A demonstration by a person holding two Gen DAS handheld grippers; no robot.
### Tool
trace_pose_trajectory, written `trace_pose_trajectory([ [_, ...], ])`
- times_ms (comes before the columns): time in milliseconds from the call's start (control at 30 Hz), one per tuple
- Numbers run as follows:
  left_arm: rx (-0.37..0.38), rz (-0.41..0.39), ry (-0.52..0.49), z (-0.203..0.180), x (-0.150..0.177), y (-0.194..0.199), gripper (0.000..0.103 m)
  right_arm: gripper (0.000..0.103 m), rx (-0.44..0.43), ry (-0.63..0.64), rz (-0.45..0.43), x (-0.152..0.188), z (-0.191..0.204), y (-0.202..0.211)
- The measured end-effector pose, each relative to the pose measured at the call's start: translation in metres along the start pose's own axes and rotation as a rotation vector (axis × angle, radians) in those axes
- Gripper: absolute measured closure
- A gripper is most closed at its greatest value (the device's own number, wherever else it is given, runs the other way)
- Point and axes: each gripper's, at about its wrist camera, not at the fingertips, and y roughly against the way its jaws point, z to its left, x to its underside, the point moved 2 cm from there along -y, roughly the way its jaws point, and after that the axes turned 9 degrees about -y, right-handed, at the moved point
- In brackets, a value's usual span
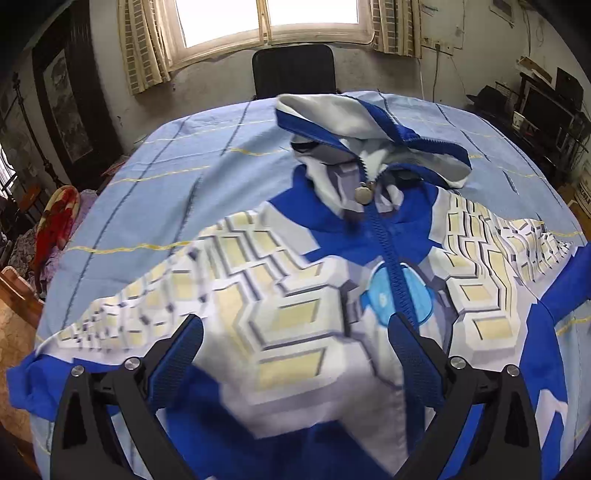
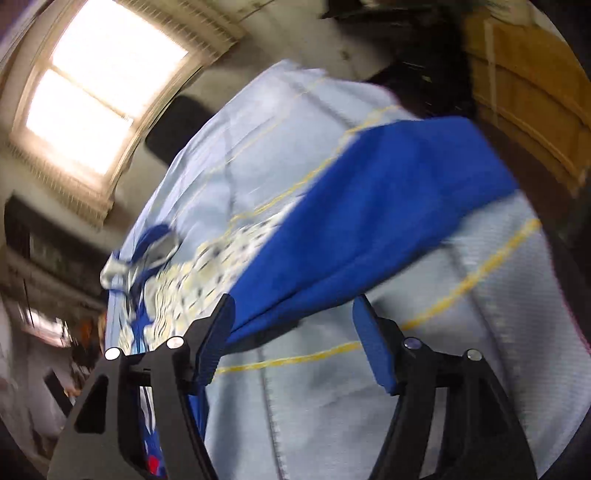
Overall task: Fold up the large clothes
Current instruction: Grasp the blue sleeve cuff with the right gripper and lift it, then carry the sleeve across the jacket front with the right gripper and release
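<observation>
In the left wrist view the jacket (image 1: 295, 280) lay spread face up on the light blue sheet (image 1: 155, 177) of the bed, zipped, its zipper line running from about six o'clock up toward twelve o'clock, where the hood (image 1: 369, 136) was bunched at the far end. That made the garment's long axis point nearly straight ahead of the left tool (image 1: 295, 373), while the sleeves spread crosswise, one toward eight o'clock and the other toward three o'clock. The left tool hovered over the lower chest with its fingers set wide apart, nothing between them, the zipper passing just inside its right finger. A black chair (image 1: 293, 70) stood beyond the bed under the window (image 1: 266, 18). In the right wrist view, which was smeared by motion, the right tool (image 2: 291, 339) was also spread wide and held nothing. A blue sleeve (image 2: 369, 210) stretched from the tool's left finger (image 2: 218, 339) out toward one o'clock, its long axis slanting away from the tool; its near part lay against or just beside that finger, though the blur kept me from telling whether they touched. The jacket's body sat toward nine o'clock. I judged the right tool the nearer one to this sleeve, so folding it inward looked like the right side's work.
</observation>
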Motion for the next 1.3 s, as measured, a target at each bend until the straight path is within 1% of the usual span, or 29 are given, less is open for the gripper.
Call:
trace_pose_trajectory([
  [67, 0.001, 0.011, 0.014, -0.006, 0.001, -0.014, 0.003, 0.038, 0.022, -0.027, -0.033, 0.0, -0.014, 0.006],
  [133, 0.006, 0.034, 0.029, -0.006, 0.007, -0.03, 0.003, 0.038, 0.02, -0.057, -0.045, 0.001, -0.022, 0.007],
  [167, 0.02, 0.028, 0.041, -0.003, 0.01, -0.032, 0.003, 0.042, 0.014, -0.067, -0.05, 0.0, -0.022, 0.004],
  [300, 0.05, 0.01, 0.073, 0.005, 0.015, -0.031, 0.003, 0.042, 0.034, -0.072, -0.115, -0.011, -0.019, -0.004],
  [333, 0.048, 0.007, 0.072, 0.005, 0.016, -0.031, 0.003, 0.044, 0.038, -0.073, -0.136, -0.012, -0.019, -0.005],
  [400, 0.041, 0.004, 0.066, 0.005, 0.016, -0.03, 0.003, 0.058, 0.04, -0.089, -0.147, -0.015, -0.019, -0.016],
  [433, 0.042, 0.002, 0.068, 0.005, 0.017, -0.03, 0.003, 0.088, 0.019, -0.109, -0.148, -0.015, -0.023, -0.016],
  [467, 0.047, 0.002, 0.07, 0.006, 0.017, -0.031, 0.003, 0.097, -0.006, -0.119, -0.15, -0.015, -0.027, -0.016],
  [533, 0.055, 0.004, 0.073, 0.006, 0.017, -0.031, 0.003, 0.097, -0.031, -0.124, -0.177, -0.01, -0.032, -0.004],
  [600, 0.062, 0.006, 0.075, 0.006, 0.018, -0.03, 0.003, 0.098, -0.052, -0.128, -0.184, -0.001, -0.037, 0.008],
  [667, 0.064, 0.007, 0.075, 0.007, 0.018, -0.031, 0.003, 0.098, -0.043, -0.144, -0.164, 0.008, -0.044, 0.012],
  [733, 0.063, 0.007, 0.074, 0.007, 0.017, -0.031, 0.003, 0.097, -0.024, -0.133, -0.136, 0.011, -0.049, 0.01],
  [767, 0.063, 0.008, 0.074, 0.007, 0.017, -0.031, 0.003, 0.095, -0.018, -0.125, -0.122, 0.011, -0.05, 0.007],
  [833, 0.06, 0.016, 0.058, 0.008, 0.018, -0.029, 0.003, 0.088, -0.031, -0.138, -0.123, 0.01, -0.051, 0.007],
  [867, 0.044, 0.022, 0.042, 0.007, 0.018, -0.026, 0.003, 0.082, -0.065, -0.156, -0.126, 0.009, -0.051, 0.008],
  [900, 0.022, 0.022, 0.029, 0.009, 0.018, -0.021, 0.003, 0.078, -0.083, -0.164, -0.125, 0.009, -0.049, 0.009],
  [933, -0.001, 0.009, 0.023, 0.012, 0.017, -0.015, 0.003, 0.071, -0.092, -0.165, -0.124, 0.008, -0.045, 0.008],
  [967, -0.019, -0.017, 0.026, 0.017, 0.017, -0.006, 0.003, 0.068, -0.085, -0.16, -0.126, 0.008, -0.044, 0.008],
  [1033, -0.015, -0.04, 0.028, 0.026, 0.017, 0.005, 0.003, 0.067, -0.061, -0.15, -0.13, 0.007, -0.04, 0.005],
  [1067, -0.017, -0.037, 0.025, 0.031, 0.019, 0.006, 0.003, 0.067, -0.058, -0.15, -0.135, 0.007, -0.039, 0.004],
  [1133, -0.053, -0.016, 0.018, 0.038, 0.025, 0.001, 0.003, 0.068, -0.051, -0.148, -0.154, 0.007, -0.037, 0.001],
  [1200, -0.106, 0.025, 0.007, 0.047, 0.036, -0.013, 0.003, 0.079, -0.017, -0.132, -0.169, 0.006, -0.039, -0.002],
  [1233, -0.123, 0.042, 0.01, 0.051, 0.041, -0.019, 0.003, 0.095, -0.002, -0.124, -0.172, 0.004, -0.038, -0.004],
  [1267, -0.095, 0.026, 0.045, 0.059, 0.046, -0.021, 0.003, 0.096, 0.001, -0.113, -0.169, 0.003, -0.037, -0.004],
  [1300, -0.077, 0.038, 0.084, 0.065, 0.047, -0.022, 0.003, 0.096, 0.005, -0.104, -0.171, 0.003, -0.034, -0.002],
])
